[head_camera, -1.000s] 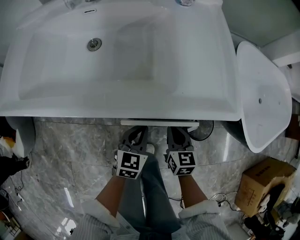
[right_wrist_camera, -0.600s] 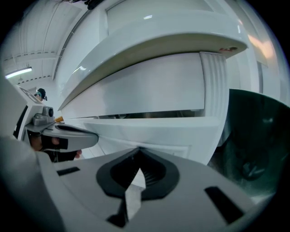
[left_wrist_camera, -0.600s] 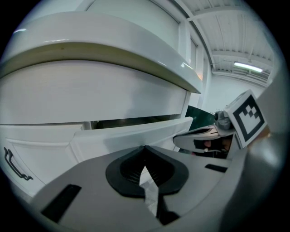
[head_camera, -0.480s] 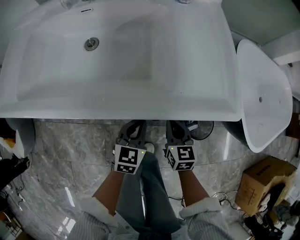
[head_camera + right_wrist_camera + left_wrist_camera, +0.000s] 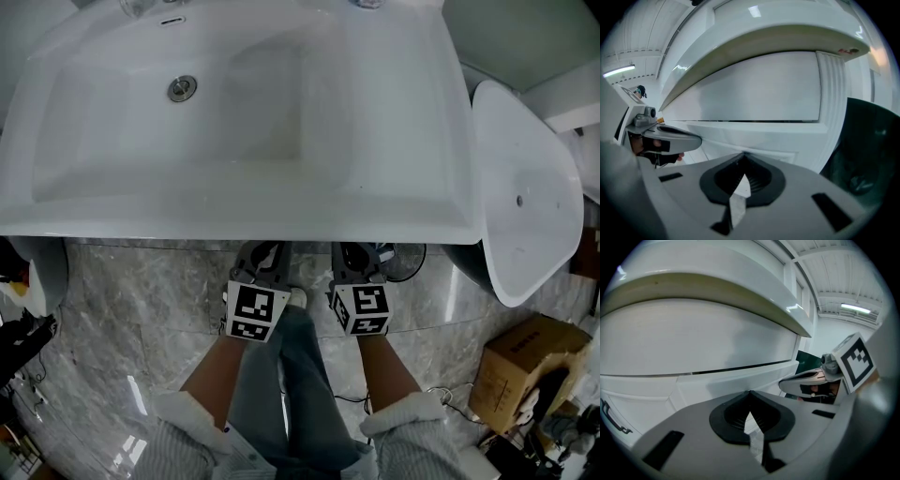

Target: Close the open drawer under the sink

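Observation:
From the head view, the white sink [image 5: 412,202] hides the drawer below its front rim. My left gripper [image 5: 260,253] and right gripper [image 5: 360,253] reach side by side under that rim. In the left gripper view, the left gripper [image 5: 750,393] is shut, its tips at the white drawer front [image 5: 693,345] just below a thin horizontal seam. In the right gripper view, the right gripper [image 5: 743,154] is shut too, tips close to the same white front [image 5: 754,91]. Neither holds anything. Each view shows the other gripper alongside.
A white oval fixture [image 5: 520,187] stands right of the sink, with a cardboard box [image 5: 520,370] on the marble floor [image 5: 141,300] beyond it. The person's legs [image 5: 281,384] are below the grippers. A dark container [image 5: 869,154] sits right of the cabinet.
Both grippers have moved forward under the sink rim. The white strip of drawer edge that showed below the rim a second ago is no longer visible in the head view.

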### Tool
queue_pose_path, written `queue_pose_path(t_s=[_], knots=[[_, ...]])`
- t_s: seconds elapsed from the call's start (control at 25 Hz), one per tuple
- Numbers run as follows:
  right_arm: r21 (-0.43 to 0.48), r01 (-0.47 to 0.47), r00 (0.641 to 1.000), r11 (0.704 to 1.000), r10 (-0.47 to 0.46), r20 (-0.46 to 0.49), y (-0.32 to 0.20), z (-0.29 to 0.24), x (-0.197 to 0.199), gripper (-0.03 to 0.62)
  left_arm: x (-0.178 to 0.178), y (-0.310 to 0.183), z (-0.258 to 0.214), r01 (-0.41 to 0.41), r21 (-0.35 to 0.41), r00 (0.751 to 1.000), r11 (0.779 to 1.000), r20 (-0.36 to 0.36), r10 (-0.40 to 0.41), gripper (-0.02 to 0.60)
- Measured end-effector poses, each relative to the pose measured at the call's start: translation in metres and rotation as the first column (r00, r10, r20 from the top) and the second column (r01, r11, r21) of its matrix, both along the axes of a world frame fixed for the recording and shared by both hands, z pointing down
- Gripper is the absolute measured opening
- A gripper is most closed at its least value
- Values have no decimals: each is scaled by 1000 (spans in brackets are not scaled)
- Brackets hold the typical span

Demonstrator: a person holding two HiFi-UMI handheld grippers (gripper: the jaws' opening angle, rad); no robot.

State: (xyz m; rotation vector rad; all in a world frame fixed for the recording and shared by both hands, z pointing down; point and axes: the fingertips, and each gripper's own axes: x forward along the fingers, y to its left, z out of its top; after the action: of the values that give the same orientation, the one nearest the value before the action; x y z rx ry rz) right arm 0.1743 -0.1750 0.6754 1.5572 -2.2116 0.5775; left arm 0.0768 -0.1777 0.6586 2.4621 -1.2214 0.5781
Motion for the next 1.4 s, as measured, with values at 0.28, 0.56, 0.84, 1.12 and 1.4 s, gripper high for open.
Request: queue_pose_path(t_s=[0.28, 0.56, 0.84, 1.12, 1.4], knots=[[3, -26, 1000, 1000, 26, 11, -10, -2, 1, 9, 0, -9, -2, -4, 1, 1000, 1000, -2, 4, 15], [-4, -56, 998, 998, 56, 20, -16, -1, 4, 9, 3, -15, -1, -7, -10, 1000, 1000, -3, 7, 15], [-9, -53, 999, 999, 53, 6, -12, -4, 6, 9, 6, -11, -17, 40, 12, 998, 999, -40, -39, 16], [-14, -46, 999, 999, 46, 13, 5, -19, 1, 9, 8, -1, -36, 30, 17, 998, 999, -51, -30, 17], [-12, -66, 995, 998, 66, 73, 17, -58, -7, 9, 10, 4, -72, 13, 41, 997, 999, -76, -10, 17]])
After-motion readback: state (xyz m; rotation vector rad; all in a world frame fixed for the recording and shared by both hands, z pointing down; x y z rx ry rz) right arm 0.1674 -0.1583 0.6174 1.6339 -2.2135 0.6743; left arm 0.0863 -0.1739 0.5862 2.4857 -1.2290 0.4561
